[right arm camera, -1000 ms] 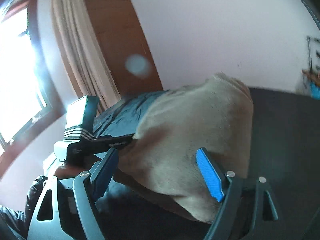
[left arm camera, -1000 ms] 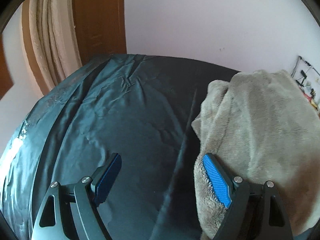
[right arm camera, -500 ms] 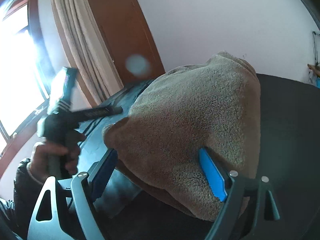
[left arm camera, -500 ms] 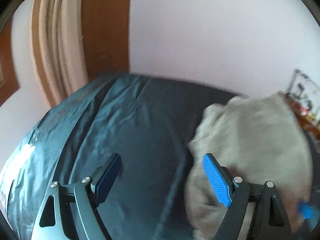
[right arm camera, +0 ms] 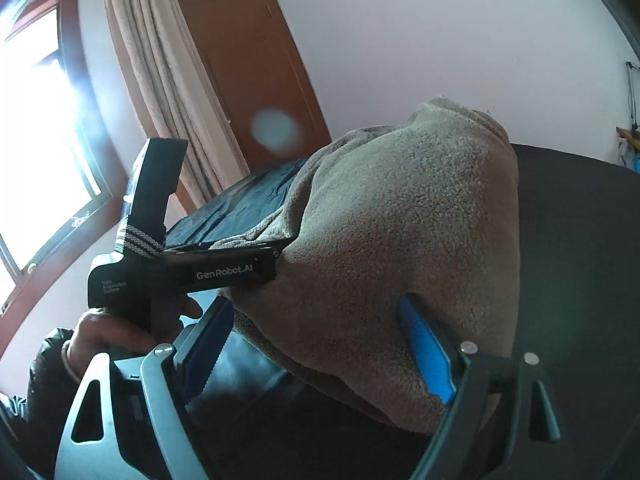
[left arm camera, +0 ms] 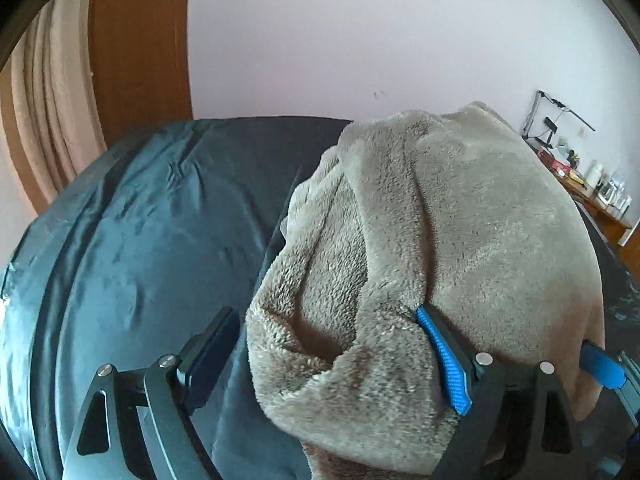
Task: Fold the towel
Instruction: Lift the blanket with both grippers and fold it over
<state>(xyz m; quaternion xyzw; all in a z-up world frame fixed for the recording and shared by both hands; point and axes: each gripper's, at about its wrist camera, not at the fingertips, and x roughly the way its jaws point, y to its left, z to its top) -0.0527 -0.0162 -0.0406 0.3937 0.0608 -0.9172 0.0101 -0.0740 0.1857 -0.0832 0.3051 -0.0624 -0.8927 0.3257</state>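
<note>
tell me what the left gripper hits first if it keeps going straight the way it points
Most likely the beige towel: its bunched near edge already fills the space between the opening jaws of the left gripper. The dark bedsheet lies underneath.

Bed under my tongs: dark sheet, one towel on it.
The bed wears a dark teal, faintly creased sheet. A beige fleecy towel lies bunched on its right half, folds heaped and an edge curled over; the left half of the sheet is bare.
</note>
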